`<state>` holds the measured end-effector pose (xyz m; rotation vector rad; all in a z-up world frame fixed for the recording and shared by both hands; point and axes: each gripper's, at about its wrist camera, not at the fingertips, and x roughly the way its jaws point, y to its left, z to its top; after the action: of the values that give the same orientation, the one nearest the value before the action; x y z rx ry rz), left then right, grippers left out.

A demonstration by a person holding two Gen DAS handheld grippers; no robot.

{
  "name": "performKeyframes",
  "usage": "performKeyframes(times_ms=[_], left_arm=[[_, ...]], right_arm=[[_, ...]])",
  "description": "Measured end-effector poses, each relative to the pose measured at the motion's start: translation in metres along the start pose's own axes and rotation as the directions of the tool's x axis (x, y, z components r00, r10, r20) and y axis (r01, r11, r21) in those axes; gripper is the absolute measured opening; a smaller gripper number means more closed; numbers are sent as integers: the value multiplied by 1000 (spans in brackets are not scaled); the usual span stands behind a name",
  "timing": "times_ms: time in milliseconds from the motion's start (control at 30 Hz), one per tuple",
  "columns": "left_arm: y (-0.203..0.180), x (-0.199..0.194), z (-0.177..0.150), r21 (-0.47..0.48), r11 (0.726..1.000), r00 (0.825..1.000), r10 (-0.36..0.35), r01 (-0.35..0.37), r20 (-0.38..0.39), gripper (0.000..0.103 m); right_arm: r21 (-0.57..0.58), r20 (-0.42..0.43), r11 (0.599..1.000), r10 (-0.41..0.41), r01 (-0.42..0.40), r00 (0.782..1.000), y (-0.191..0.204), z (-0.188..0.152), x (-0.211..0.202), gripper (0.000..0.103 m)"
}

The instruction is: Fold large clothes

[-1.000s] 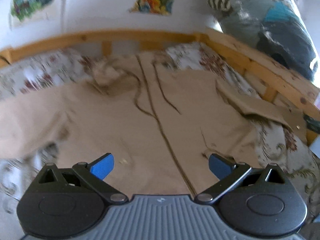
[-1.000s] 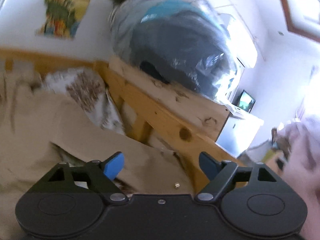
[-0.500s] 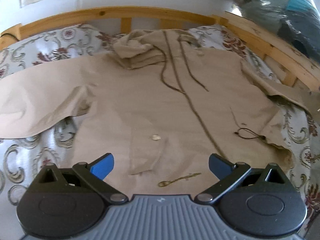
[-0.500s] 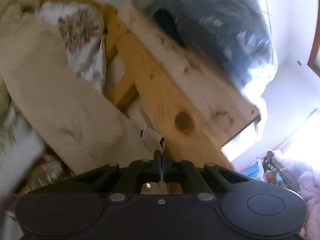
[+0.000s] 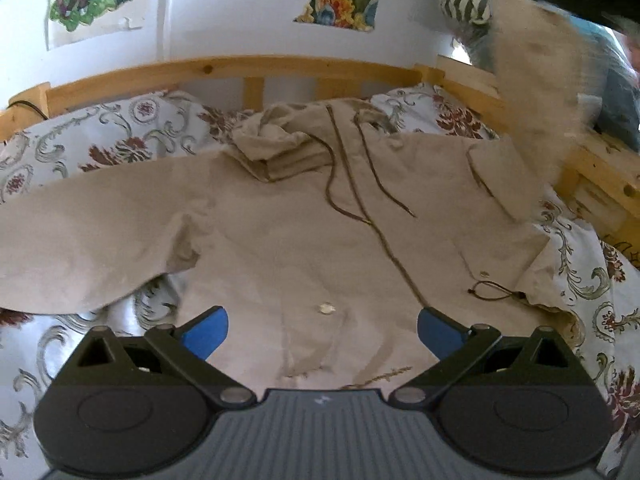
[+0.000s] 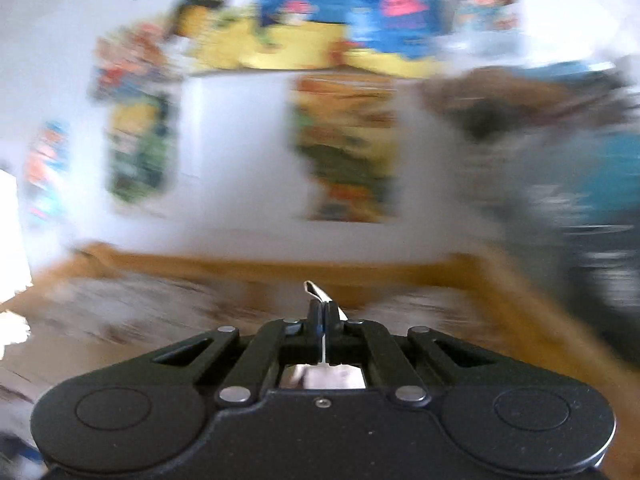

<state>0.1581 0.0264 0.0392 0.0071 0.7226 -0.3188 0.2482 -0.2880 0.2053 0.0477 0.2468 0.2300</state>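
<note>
One sleeve only is on its way over, pinched in my closed right gripper, while my left gripper hangs wide open and empty above the beige hooded cotton jacket spread on the floral bedsheet, hood toward the wooden headboard, hem toward me, everything else unfolded.

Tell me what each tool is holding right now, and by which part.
The right tool is shut on a thin white tag or edge at the end of the beige jacket's raised sleeve. The left tool is open, holding nothing.
</note>
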Motion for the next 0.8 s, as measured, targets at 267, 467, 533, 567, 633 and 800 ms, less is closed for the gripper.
performKeyframes(times_ms=[267, 467, 533, 567, 633, 800], left_arm=[[64, 6, -4, -52, 993, 994, 107, -109, -27, 102], [96, 43, 3, -77, 984, 985, 154, -160, -82, 102], [94, 65, 15, -72, 987, 988, 141, -145, -62, 102], [92, 74, 19, -67, 988, 990, 133, -136, -45, 102], [80, 98, 33, -63, 993, 995, 105, -104, 0, 102], [34, 165, 53, -15, 994, 992, 113, -113, 55, 102]], right_arm=[[-105, -97, 954, 272, -282, 957, 142, -42, 144, 10], [27, -234, 931, 359, -363, 903, 141, -115, 221, 61], [42, -242, 940, 339, -339, 909, 114, -134, 221, 73], [38, -235, 949, 313, -313, 920, 98, -142, 219, 79], [11, -219, 973, 228, -231, 949, 63, -153, 214, 84], [-76, -163, 985, -166, 155, 973, -40, -175, 187, 99]])
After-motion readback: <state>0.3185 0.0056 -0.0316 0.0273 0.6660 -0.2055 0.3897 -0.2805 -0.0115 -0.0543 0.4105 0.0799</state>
